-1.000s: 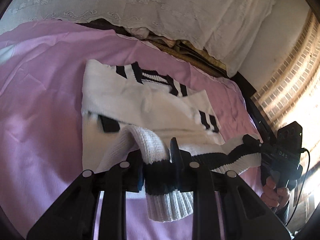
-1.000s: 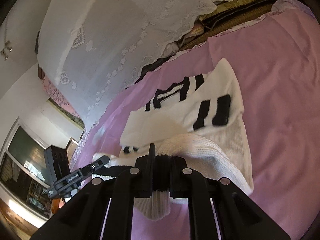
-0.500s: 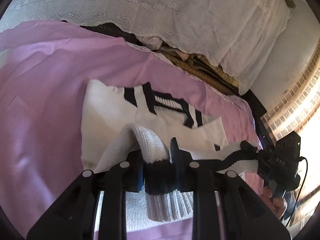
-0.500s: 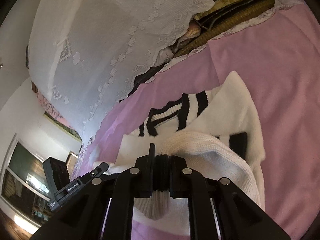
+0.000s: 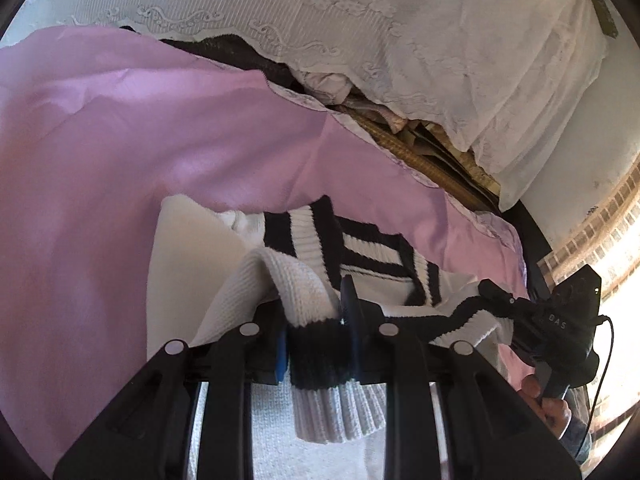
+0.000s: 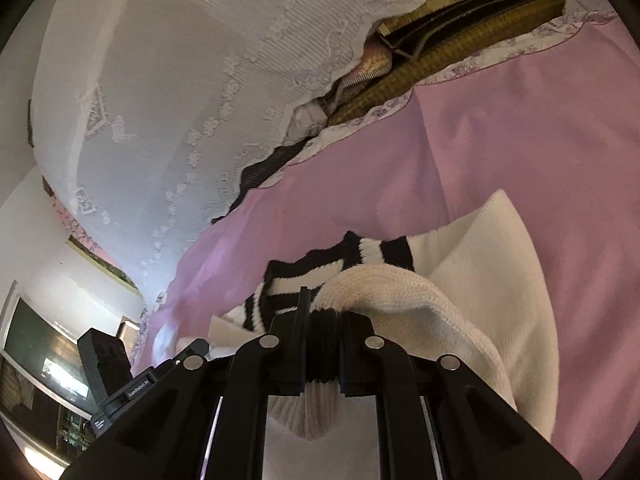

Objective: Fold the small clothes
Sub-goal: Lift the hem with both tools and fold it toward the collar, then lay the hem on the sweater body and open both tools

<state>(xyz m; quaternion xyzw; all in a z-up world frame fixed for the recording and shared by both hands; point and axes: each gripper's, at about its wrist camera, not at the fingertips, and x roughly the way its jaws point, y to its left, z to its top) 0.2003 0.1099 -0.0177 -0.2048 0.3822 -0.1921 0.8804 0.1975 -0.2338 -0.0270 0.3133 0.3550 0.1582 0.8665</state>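
A small white knit sweater [image 5: 188,264] with black stripes lies on a pink sheet [image 5: 120,152], its black-and-white collar [image 5: 352,240] toward the far side. My left gripper [image 5: 320,344] is shut on the black-banded hem, which is lifted and doubled over the body. My right gripper [image 6: 322,352] is shut on the same hem further along, with the ribbed edge hanging below its jaws. In the left wrist view the right gripper [image 5: 560,332] shows at the right, a hand under it. In the right wrist view the left gripper [image 6: 132,380] shows at lower left, and the sweater [image 6: 492,264] spreads to the right.
A white lace cloth [image 5: 360,40] drapes over a pile of bedding and woven mats [image 5: 420,152] just beyond the sheet's far edge. A brick wall [image 5: 600,240] and bright window lie to the right. Pink sheet [image 6: 520,140] stretches bare beyond the collar.
Both grippers have carried the lifted hem forward over the sweater toward the collar. The striped sleeves and lower body are now covered by the folded-over part.
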